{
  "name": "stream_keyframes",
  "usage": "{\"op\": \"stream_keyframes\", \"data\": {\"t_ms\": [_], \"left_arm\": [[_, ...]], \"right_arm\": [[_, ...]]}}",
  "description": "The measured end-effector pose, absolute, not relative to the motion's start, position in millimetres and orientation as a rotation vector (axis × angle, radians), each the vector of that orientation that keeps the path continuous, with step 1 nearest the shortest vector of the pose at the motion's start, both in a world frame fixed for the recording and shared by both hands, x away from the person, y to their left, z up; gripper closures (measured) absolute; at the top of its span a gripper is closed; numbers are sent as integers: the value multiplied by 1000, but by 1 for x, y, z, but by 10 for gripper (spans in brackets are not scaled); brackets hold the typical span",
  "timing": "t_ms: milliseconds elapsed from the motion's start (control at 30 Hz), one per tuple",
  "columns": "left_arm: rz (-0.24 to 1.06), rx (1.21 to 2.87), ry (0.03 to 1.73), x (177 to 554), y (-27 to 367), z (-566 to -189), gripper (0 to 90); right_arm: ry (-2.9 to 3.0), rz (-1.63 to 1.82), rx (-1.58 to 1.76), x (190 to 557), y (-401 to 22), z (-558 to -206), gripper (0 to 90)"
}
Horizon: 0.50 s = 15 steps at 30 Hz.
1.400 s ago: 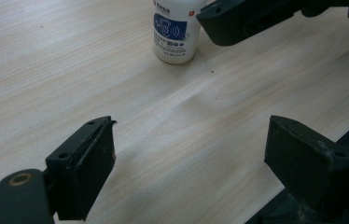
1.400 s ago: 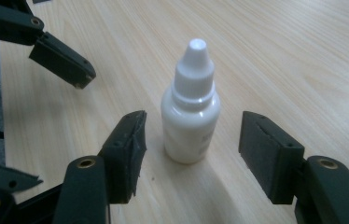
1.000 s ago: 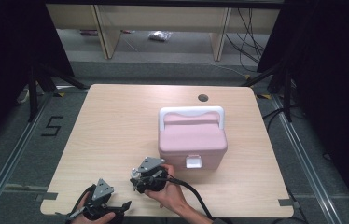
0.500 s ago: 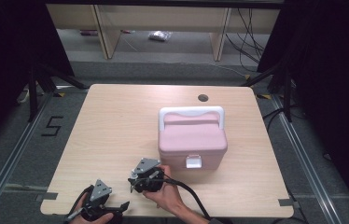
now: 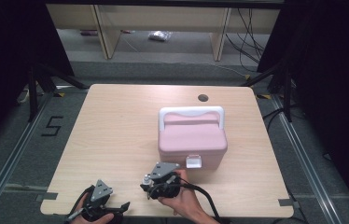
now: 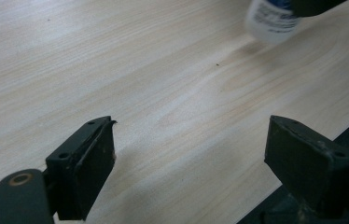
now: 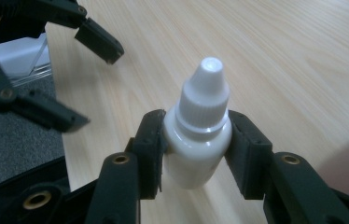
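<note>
A small white dropper bottle (image 7: 199, 140) with a ribbed white cap stands upright between the pads of my right gripper (image 7: 196, 126), which is shut on its body; the jaws have just been closing on it. In the high view that right gripper (image 5: 148, 185) is held in a hand just in front of the pink box (image 5: 193, 140). My left gripper (image 5: 122, 206) rests at the table's front edge, jaws wide open with nothing between them (image 6: 191, 154). The bottle's labelled lower part (image 6: 271, 18) shows beyond the left jaws.
The pink box has a white handle (image 5: 191, 112) and a white latch (image 5: 193, 162) facing me. The wooden table (image 5: 116, 130) has a cable hole (image 5: 203, 98) at the back. Grey floor lies past the front edge. The left gripper (image 7: 93, 88) sits close to the bottle.
My right gripper has shifted a little to the right and up, toward the pink box, with the bottle in it. The left gripper has stayed put.
</note>
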<state>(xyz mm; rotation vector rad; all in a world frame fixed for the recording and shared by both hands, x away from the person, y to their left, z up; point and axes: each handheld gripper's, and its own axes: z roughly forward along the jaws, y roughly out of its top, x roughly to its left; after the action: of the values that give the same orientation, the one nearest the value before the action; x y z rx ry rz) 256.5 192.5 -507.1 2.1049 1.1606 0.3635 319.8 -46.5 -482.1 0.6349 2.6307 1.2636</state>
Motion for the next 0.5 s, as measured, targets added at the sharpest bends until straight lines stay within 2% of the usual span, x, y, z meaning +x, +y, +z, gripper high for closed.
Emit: {"op": "stream_keyframes", "data": {"t_ms": [500], "left_arm": [[373,2114,1153,256,191,-508,155]], "right_arm": [[2590,1279,746,293,-126,-471,605]]}}
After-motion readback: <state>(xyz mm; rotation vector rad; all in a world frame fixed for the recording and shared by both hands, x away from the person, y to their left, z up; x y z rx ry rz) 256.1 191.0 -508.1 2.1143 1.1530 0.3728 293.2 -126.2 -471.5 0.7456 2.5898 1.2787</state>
